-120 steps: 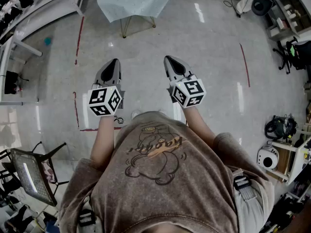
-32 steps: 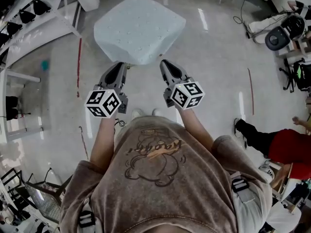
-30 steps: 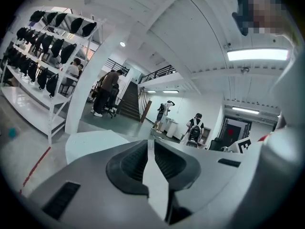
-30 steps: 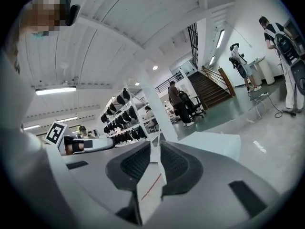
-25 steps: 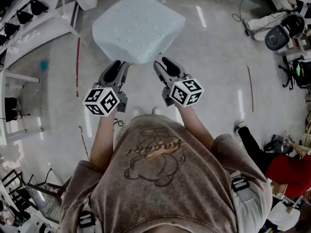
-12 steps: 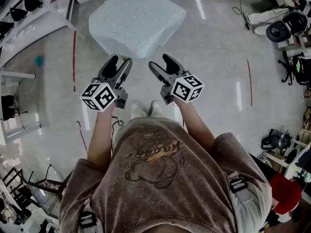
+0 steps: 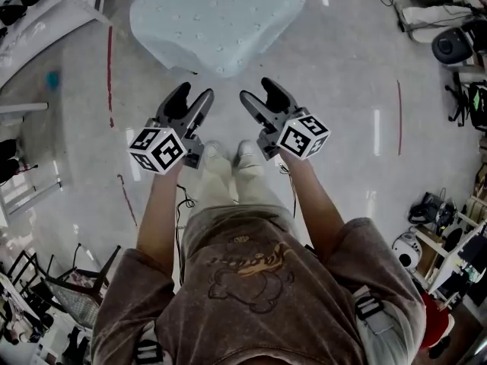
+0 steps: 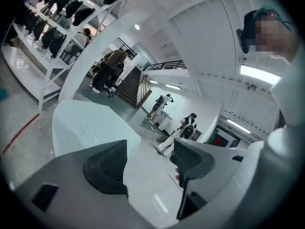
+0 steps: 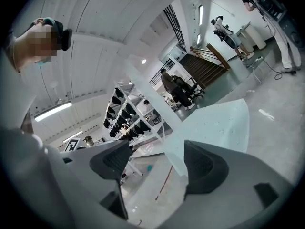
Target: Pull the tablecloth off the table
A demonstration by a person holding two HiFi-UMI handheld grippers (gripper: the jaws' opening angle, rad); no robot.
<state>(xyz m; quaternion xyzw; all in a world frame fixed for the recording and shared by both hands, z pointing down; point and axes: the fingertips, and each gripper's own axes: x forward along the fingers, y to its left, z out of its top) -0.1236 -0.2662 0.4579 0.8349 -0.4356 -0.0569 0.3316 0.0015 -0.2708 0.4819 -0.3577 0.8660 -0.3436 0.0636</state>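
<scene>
Overhead, the glossy grey floor [image 7: 342, 67] spreads widest, marked with red tape lines [image 7: 109, 67]. The tablecloth [image 7: 217, 17] lies draped over the table at the top middle of the head view. It is pale bluish white with small scattered dots, and its near corner hangs toward the person. Near that corner, not touching it, the left gripper [image 7: 194, 93] and right gripper [image 7: 259, 91] are side by side. Their jaws have just been opening and stand wide apart, with nothing clamped between them.
</scene>
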